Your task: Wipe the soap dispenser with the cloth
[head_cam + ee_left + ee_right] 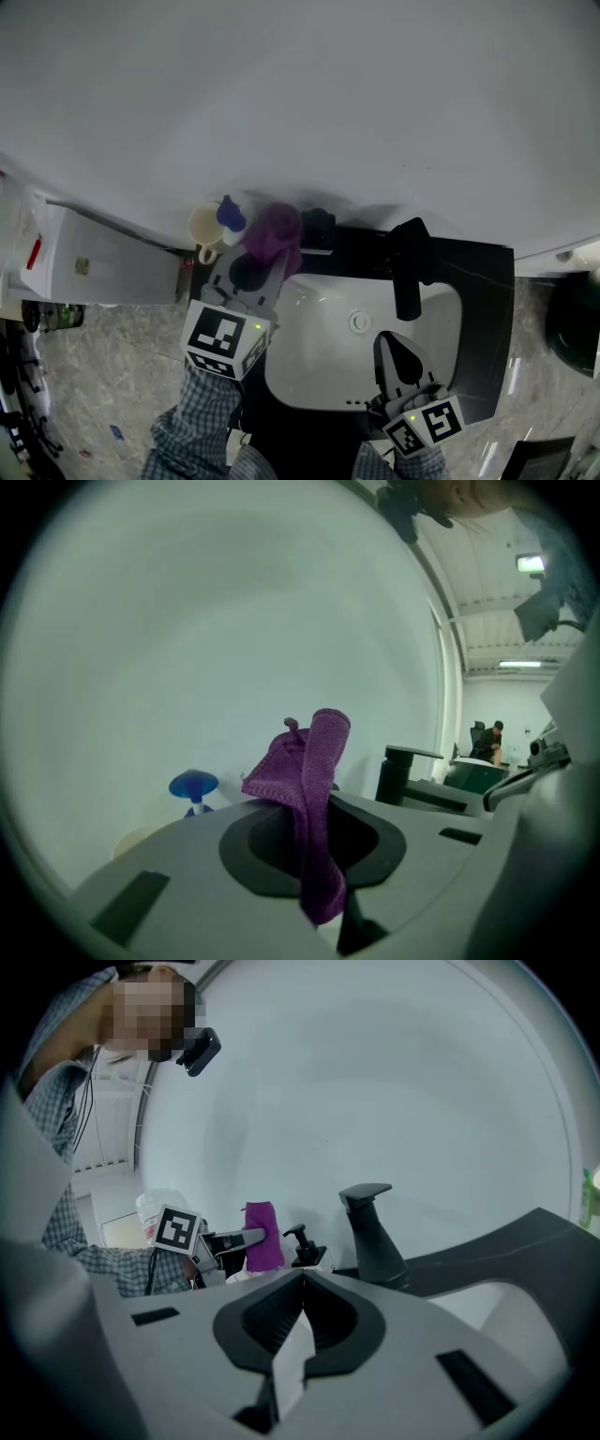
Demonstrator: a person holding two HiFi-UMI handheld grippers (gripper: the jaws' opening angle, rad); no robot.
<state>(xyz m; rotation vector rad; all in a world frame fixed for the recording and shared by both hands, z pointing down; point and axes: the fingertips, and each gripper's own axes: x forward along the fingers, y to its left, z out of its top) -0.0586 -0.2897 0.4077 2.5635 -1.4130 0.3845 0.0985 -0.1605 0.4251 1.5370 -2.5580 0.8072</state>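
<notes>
**A:** Purple knit cloth (275,232), head view: bunched at the tips of the left gripper (255,270). It sits just beside the small black pump-top soap dispenser (319,225), at the back of the dark counter (478,281) behind the white basin (300,319). Touching or not, I cannot tell.

**B:** Right gripper (384,339)?

**A:** Over the basin, well apart from the bottle.

**B:** Left gripper view?

**A:** Jaws clamped on a fold of the cloth, and the rest stands up limp above them. Soft and light. It would likely slip if pinched too thin.

**B:** Right gripper view?

**A:** Jaws together, nothing between them. The dispenser stands upright, left of the black faucet (375,1232). It looks light, smooth and easy to tip. I'd steady its body low, not by the pump, and wipe with the bunched end.
</notes>
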